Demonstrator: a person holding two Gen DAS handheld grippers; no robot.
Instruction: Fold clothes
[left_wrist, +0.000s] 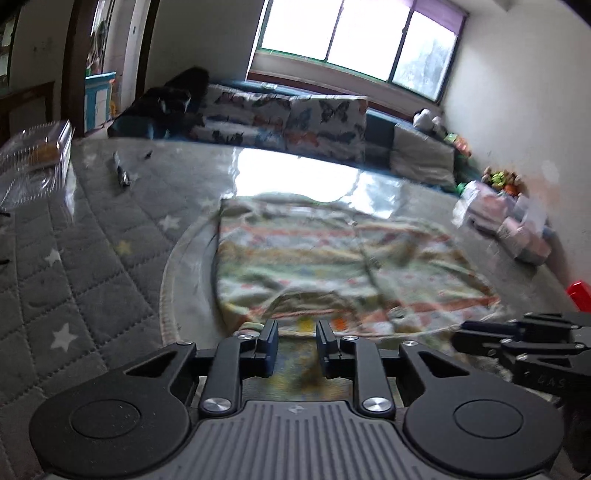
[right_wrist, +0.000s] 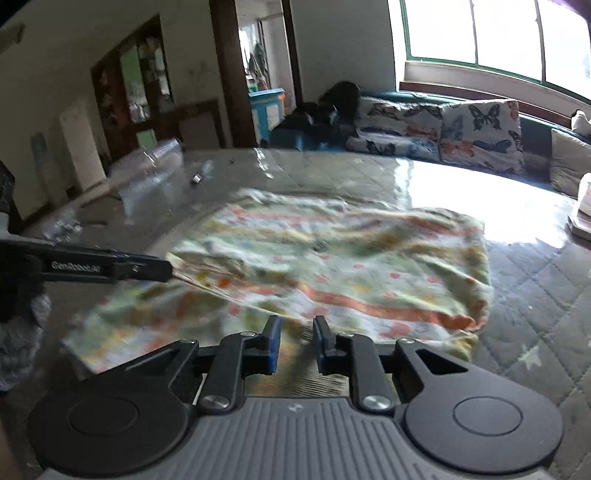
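Pale green, orange-striped printed cotton garment (right_wrist: 332, 266), soft, light, limp: spread on bench middle, near hem gripped by both part-closed tools, left (left_wrist: 297, 345) and right (right_wrist: 296, 341).

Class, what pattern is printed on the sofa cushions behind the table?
Butterflies, in dark, blue and orange on a pale ground; the cushions show best in the right wrist view.

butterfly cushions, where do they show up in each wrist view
Left wrist view: the butterfly cushions sit top centre, beyond the table's far edge, under the window.
Right wrist view: the butterfly cushions sit upper right, again past the table, below the window.
Shared landmark: the patterned garment spread on the table, just ahead of each view's tongs.
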